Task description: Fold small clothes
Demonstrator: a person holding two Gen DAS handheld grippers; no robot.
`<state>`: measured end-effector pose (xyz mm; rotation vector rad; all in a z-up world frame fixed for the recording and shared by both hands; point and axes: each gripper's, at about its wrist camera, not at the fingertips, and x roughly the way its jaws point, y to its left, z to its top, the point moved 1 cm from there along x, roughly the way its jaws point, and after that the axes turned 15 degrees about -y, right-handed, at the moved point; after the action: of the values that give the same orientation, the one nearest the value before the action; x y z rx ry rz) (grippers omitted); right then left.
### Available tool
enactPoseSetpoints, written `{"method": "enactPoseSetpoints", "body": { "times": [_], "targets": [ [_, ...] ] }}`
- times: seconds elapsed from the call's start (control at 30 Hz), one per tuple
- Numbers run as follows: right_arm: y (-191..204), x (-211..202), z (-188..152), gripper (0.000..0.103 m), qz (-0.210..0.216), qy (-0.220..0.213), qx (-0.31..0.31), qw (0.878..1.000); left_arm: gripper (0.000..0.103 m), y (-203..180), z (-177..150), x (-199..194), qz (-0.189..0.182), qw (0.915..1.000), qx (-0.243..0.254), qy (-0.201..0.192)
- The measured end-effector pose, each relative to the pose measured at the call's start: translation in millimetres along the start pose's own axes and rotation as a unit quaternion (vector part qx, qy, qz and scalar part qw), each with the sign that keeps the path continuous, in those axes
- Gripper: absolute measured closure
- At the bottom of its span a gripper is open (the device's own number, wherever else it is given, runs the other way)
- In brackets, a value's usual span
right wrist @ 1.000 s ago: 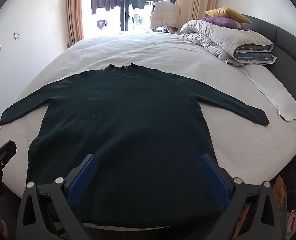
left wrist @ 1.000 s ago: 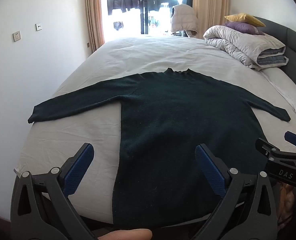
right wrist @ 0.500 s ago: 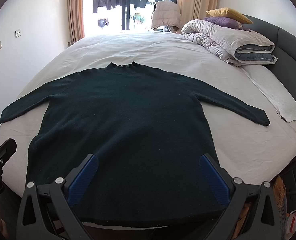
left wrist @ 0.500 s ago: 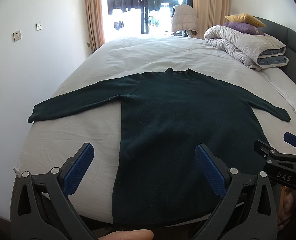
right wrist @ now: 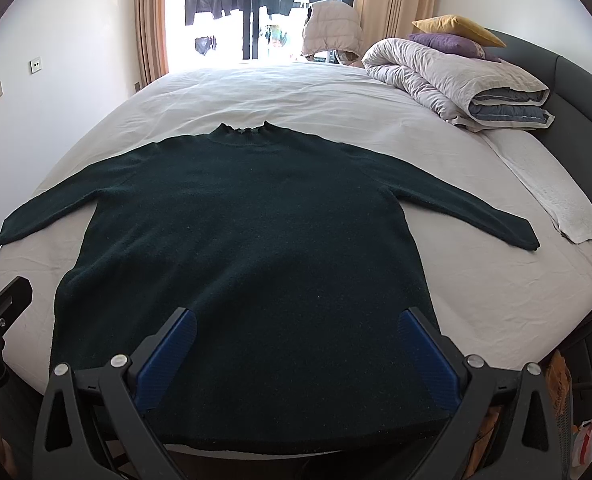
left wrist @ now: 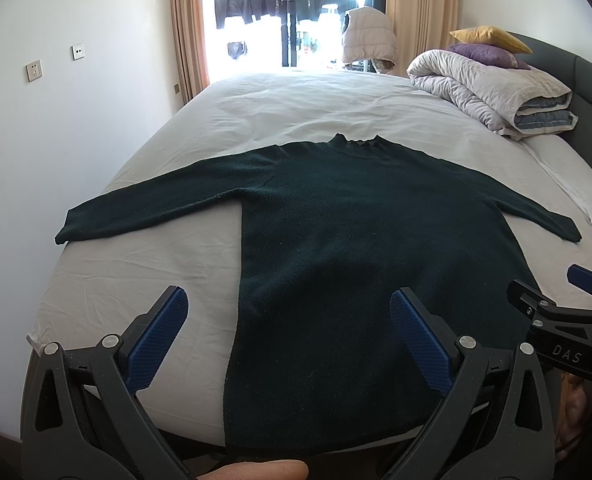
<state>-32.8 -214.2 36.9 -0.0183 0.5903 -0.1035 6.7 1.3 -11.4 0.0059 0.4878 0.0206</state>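
A dark green sweater lies flat on the white bed, collar away from me, both sleeves spread out; it also shows in the right wrist view. Its hem hangs at the bed's near edge. My left gripper is open and empty, held above the hem's left part. My right gripper is open and empty, above the hem's middle-right. The right gripper's side shows at the right edge of the left wrist view.
A rolled duvet with a purple pillow and a yellow pillow lies at the far right by the grey headboard. A white towel lies along the right side. A white wall stands left.
Almost nothing has changed. Both grippers stay open over the hem, with only a slight drift of the views.
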Motion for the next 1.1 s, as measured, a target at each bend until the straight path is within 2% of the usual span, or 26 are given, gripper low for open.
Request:
{"method": "enactPoseSetpoints", "body": {
  "times": [1.1],
  "targets": [
    [2.2,1.0,0.5,0.0,-0.001,0.002,-0.001,1.0,0.0,0.7,-2.3,0.9,0.0,1.0,0.001,0.002]
  ]
}}
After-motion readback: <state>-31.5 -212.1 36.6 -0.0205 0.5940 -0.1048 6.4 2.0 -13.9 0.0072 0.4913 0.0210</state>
